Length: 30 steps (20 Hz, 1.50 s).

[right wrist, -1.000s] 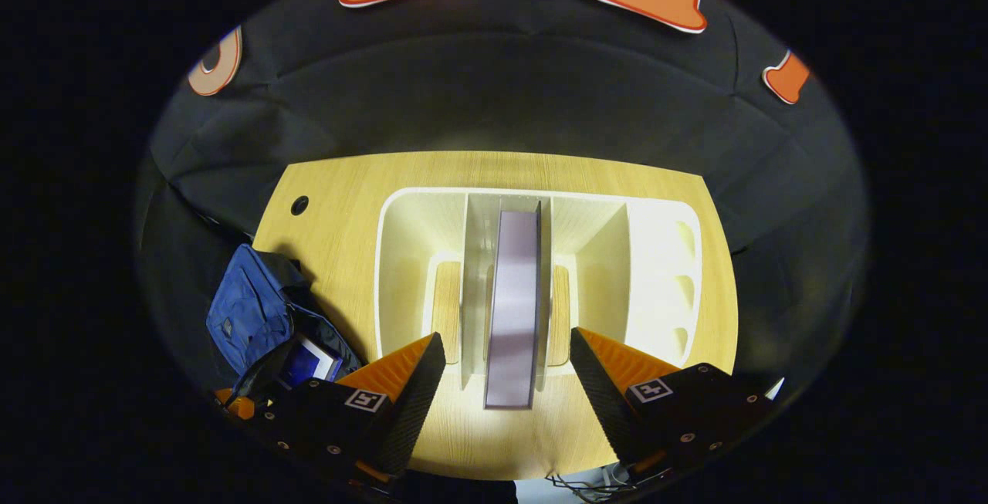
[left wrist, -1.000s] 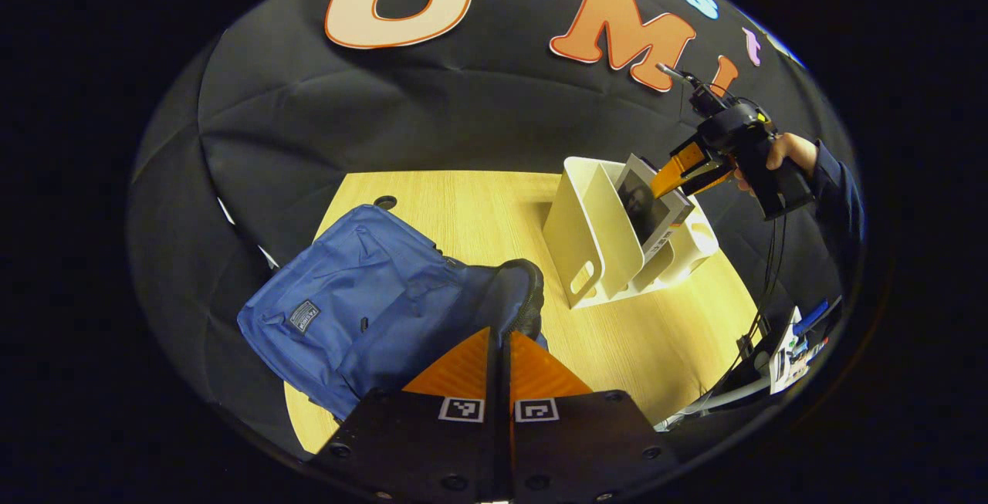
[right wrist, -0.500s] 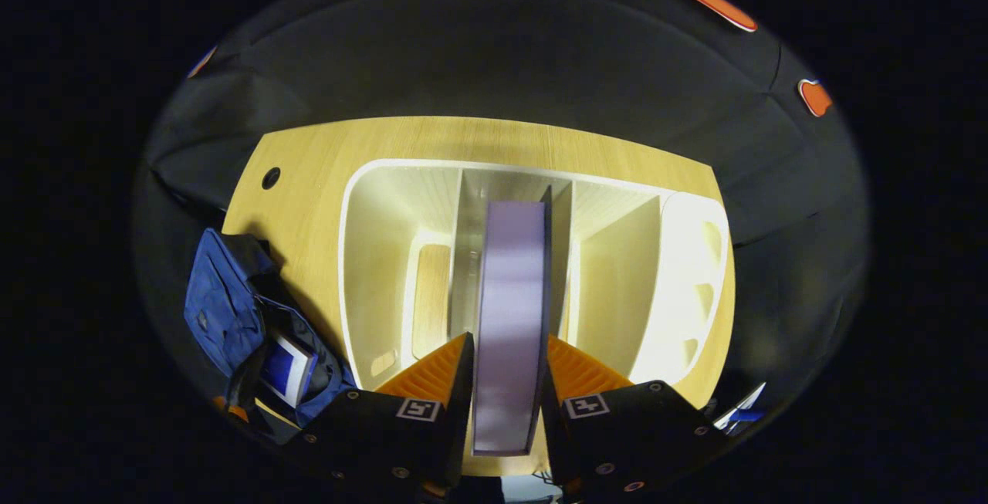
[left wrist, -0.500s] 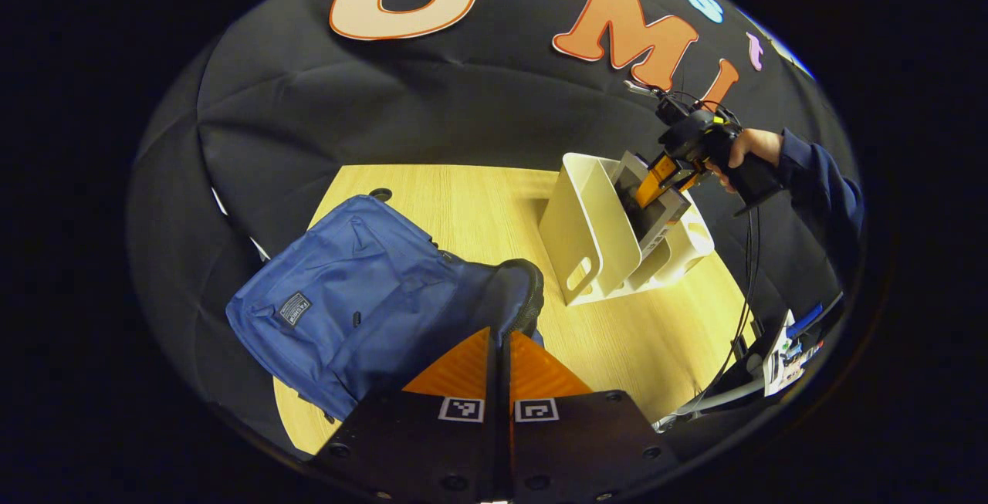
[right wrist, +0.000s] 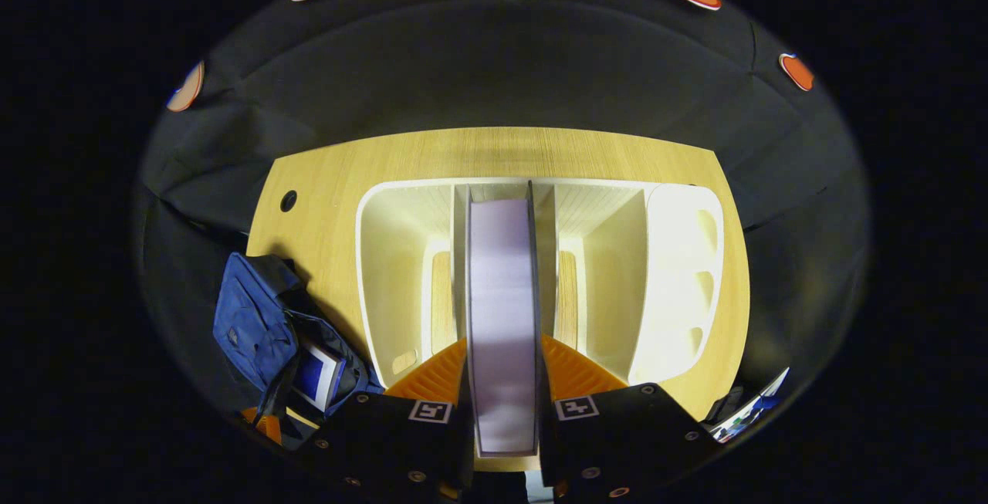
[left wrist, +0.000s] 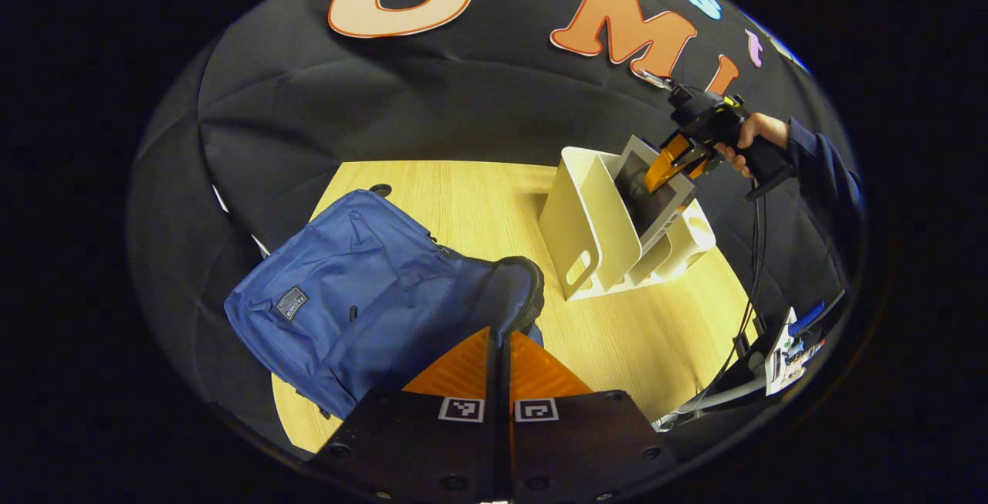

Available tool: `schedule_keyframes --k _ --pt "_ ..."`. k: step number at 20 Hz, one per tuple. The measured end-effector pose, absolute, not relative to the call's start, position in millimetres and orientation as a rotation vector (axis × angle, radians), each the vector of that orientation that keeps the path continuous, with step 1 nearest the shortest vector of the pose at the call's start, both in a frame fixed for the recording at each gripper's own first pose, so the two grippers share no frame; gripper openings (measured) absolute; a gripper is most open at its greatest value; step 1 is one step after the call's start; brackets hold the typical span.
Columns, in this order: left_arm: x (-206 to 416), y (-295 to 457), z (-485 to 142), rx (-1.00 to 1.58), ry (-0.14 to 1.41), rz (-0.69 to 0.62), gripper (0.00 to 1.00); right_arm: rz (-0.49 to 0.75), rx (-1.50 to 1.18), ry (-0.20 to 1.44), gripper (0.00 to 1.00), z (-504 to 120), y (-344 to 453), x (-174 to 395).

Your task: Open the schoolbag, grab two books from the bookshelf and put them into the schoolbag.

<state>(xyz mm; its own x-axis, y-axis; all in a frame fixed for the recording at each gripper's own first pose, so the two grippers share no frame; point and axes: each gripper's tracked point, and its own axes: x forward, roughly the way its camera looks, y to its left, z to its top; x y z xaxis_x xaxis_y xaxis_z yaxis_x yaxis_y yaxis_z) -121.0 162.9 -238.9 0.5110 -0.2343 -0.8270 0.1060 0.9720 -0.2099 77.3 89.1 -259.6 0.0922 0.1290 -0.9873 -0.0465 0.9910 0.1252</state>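
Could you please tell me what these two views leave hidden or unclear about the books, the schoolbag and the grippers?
- Left gripper, left gripper view: whether it pinches the schoolbag; its fingertips hide the contact.
- Right gripper view: the book shows its edge alone, its cover turned away.
- Right gripper view: the book in the schoolbag is half hidden by fabric.

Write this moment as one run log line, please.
right gripper: shut on book in bookshelf | left gripper: shut at schoolbag | first book: inside

cloth-walled recording booth [left wrist: 463,118], wooden table [left wrist: 478,203]

Blue schoolbag [left wrist: 363,311], cream bookshelf [right wrist: 679,272], lavender-edged book [right wrist: 502,311]
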Motion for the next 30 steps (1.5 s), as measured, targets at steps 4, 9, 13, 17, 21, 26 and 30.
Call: schedule_keyframes --k 4,9,13,17,21,26,30 --pt "-120 162 -239 -0.127 1.016 -0.199 0.01 0.19 0.105 1.412 0.34 -219 85 79" --pt "-119 161 -239 -0.119 1.021 -0.191 0.01 0.244 0.15 1.265 0.34 -149 70 81" --pt "-118 162 -238 -0.109 1.024 -0.182 0.0 0.29 0.218 1.16 0.34 -99 63 76" --pt "-115 163 -237 -0.095 1.027 -0.172 0.0 0.329 0.238 1.108 0.33 -82 62 58" --pt "-114 163 -236 -0.081 1.03 -0.162 0.01 0.389 0.318 1.129 0.33 -88 76 34" --pt "-113 162 -236 -0.086 1.04 -0.143 0.0 0.523 0.457 1.208 0.32 -109 125 -18" --pt "-113 166 -231 -0.076 1.04 -0.125 0.0 0.612 0.521 1.232 0.32 -121 169 -50"
